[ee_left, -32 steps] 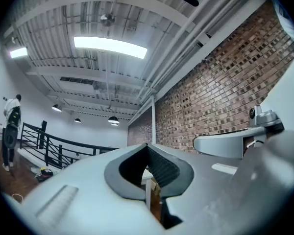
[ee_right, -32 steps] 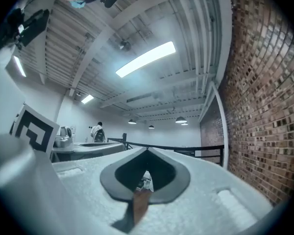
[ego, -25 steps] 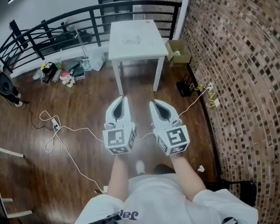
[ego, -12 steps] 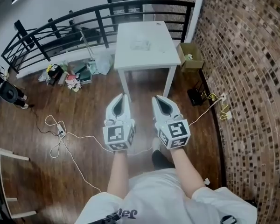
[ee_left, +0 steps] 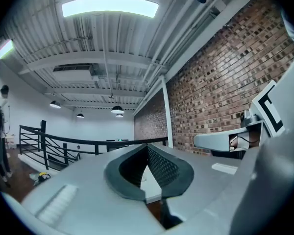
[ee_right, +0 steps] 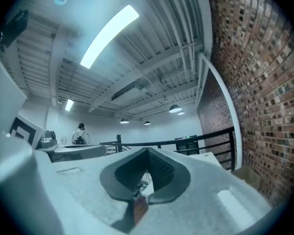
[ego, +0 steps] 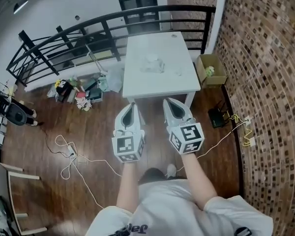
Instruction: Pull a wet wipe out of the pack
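My left gripper (ego: 132,105) and right gripper (ego: 168,102) both have fingers pressed together, empty, side by side near the white table (ego: 137,85).

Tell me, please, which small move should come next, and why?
Probably a step closer to the white table. What looks like the pack lies near its middle, while the left gripper and right gripper, both shut and empty, seem to reach only about its near edge.
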### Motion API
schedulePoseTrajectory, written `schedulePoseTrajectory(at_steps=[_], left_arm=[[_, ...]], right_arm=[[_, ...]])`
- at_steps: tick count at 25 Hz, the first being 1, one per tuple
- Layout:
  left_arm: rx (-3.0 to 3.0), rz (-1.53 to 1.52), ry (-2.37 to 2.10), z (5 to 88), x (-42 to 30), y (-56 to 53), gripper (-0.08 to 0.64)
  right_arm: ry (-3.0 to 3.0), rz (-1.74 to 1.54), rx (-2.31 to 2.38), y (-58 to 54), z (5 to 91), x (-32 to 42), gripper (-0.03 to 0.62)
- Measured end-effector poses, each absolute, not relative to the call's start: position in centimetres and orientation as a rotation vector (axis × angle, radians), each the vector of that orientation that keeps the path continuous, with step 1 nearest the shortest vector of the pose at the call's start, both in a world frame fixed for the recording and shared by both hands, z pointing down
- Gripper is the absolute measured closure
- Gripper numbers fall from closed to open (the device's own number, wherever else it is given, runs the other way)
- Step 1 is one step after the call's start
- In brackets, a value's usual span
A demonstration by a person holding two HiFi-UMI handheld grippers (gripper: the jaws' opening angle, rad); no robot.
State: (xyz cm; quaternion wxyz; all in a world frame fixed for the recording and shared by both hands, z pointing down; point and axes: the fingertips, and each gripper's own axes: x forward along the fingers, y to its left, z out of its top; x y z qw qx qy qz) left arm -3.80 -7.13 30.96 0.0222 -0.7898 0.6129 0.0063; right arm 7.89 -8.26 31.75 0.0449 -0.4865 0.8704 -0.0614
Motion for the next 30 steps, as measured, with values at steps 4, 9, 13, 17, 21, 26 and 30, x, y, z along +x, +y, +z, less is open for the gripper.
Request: schedulePoseTrajectory(at_steps=[4,9,13,17,21,26,30], left_arm=[[-2.475,-0.018,1.944,33.2,-5.0,-11.6,0.543],[-2.555,-0.015,1.888,33.7,-5.0,-21.2,0.544],[-2.577,0.043,1.758,31.6,-5.3,-30.3,0.543],[-2.566,0.104,1.699,29.4,-8.2,-38.3,0.543],[-2.638,0.077,1.651,31.3,-10.1,-42.8,0.544],[-2.756,0.013,1.608,35.6,-9.7,-46.9,0.544],[-2.785,-0.019,1.593,37.5,-9.5,-50.0,0.543]], right_arm=[[2.701,-0.347,-1.501,-12.2,36.2,7.1,0.601],[2.718,-0.311,-1.536,-20.7,37.4,5.5,0.601],[2.711,-0.264,-1.589,-29.5,36.2,4.9,0.601],[2.672,-0.152,-1.627,-36.9,32.6,3.7,0.601],[2.619,-0.188,-1.732,-41.2,33.8,3.8,0.601],[2.601,-0.291,-1.841,-44.8,37.6,7.1,0.601],[2.646,-0.319,-1.910,-47.9,40.7,10.4,0.601]])
